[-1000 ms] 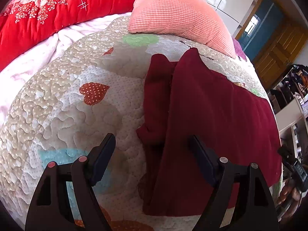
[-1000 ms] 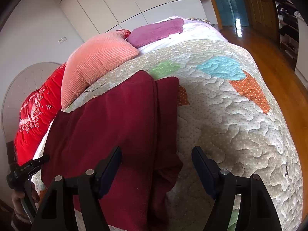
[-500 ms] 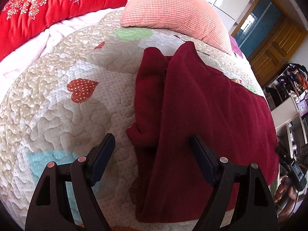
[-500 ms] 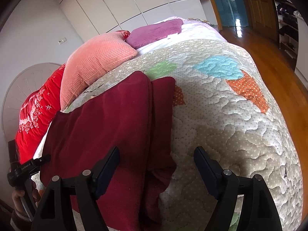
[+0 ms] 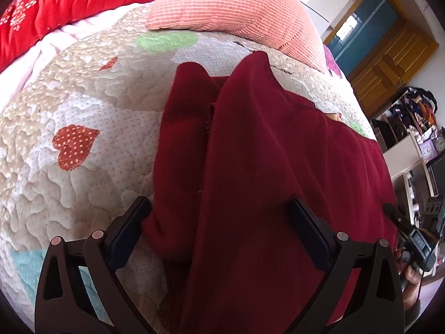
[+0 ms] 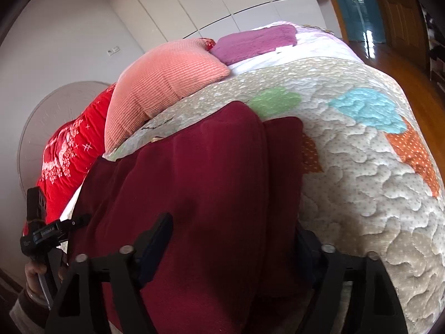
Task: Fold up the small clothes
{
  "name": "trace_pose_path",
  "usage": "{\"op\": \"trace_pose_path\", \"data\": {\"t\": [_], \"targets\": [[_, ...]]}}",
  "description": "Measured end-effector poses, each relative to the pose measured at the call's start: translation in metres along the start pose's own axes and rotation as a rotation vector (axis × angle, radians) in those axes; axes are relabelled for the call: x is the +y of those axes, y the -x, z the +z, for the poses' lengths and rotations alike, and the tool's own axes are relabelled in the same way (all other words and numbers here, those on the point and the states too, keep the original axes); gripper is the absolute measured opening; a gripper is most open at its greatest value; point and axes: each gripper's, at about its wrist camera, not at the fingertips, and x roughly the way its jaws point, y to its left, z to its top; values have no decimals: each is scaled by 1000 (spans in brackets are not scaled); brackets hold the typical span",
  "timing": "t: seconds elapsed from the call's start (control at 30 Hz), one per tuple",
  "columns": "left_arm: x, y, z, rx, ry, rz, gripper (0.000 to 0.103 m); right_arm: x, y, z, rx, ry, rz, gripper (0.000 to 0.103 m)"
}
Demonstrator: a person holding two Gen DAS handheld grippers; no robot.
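My left tool (image 5: 219, 222) opening wide over garment (image 5: 278, 181) on quilt (image 5: 83, 97); my right tool (image 6: 233, 239) closing around its lower-centre fold, pads not pressing.

I'm opening my left gripper (image 5: 219, 217) wide over the dark red garment (image 5: 278, 167) lying on the quilt (image 5: 69, 97).

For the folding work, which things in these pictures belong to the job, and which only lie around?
Belong to the job:
- dark red garment, spread on the quilt
- left gripper, jaws opening over its near edge
- right gripper, jaws closing around the garment's edge

Only lying around:
- pink pillow
- red blanket
- purple towel
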Motion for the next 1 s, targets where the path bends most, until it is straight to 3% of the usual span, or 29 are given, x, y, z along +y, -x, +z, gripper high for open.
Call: {"op": "trace_pose_path", "data": {"t": [0.03,0.1,0.17,0.23,0.33,0.47,0.63,0.73,0.77,0.83,0.87,1.0], "targets": [[-2,-1,0,1,-16,10,98,3,-1,-1,1,17,-28,53],[-7,0,-1,-15,-57,29,78,5,1,-2,-6,17,-5,29],[-10,7,-3,-12,-77,-38,36,5,7,-2,-20,-17,32,25],[-11,17,-5,-6,-62,-81,29,10,20,-3,-55,-45,67,23],[-15,42,-13,-15,-78,-117,28,22,51,-4,-99,-69,154,23],[-18,88,-40,3,-119,-153,28,46,102,-17,-104,-23,185,22],[-16,121,-101,60,-157,-155,28,50,157,-71,-31,-33,191,23],[-6,115,-137,102,-152,-106,31,46,154,-112,68,-23,91,32],[-1,114,-145,93,-138,-93,39,45,151,-122,92,11,9,43],[8,121,-150,72,-81,-102,45,43,159,-132,66,70,-150,48],[10,127,-150,74,-64,-104,45,43,169,-132,35,76,-172,48],[9,157,-146,1,-61,-56,45,43,205,-113,-73,21,-88,48]]}}
